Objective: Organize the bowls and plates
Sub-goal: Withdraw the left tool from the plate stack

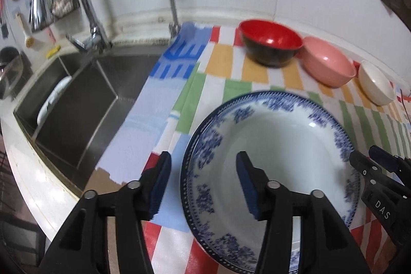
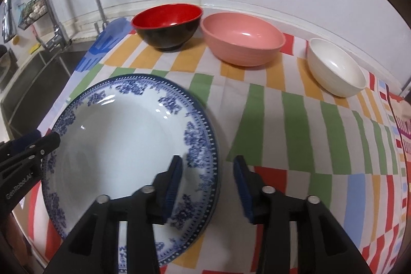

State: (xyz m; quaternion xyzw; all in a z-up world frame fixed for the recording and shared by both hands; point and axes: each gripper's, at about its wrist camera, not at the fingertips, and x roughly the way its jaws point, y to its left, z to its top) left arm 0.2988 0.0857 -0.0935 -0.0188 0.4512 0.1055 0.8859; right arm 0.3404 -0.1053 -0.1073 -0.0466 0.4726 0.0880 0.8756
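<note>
Plate (image 1: 269,135) rims straddled by both tongs, angled down, unclamped.

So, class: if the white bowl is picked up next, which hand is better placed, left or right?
Right, probably. The right gripper sits at the right rim of the plate, jaws open, with bare cloth up to the white bowl; the left gripper is at the far rim.

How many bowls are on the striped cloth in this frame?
3, in a row along the back wall: the red-and-black bowl nearest the sink, the pink bowl in the middle, the white bowl at the far end. None looks hidden.
</note>
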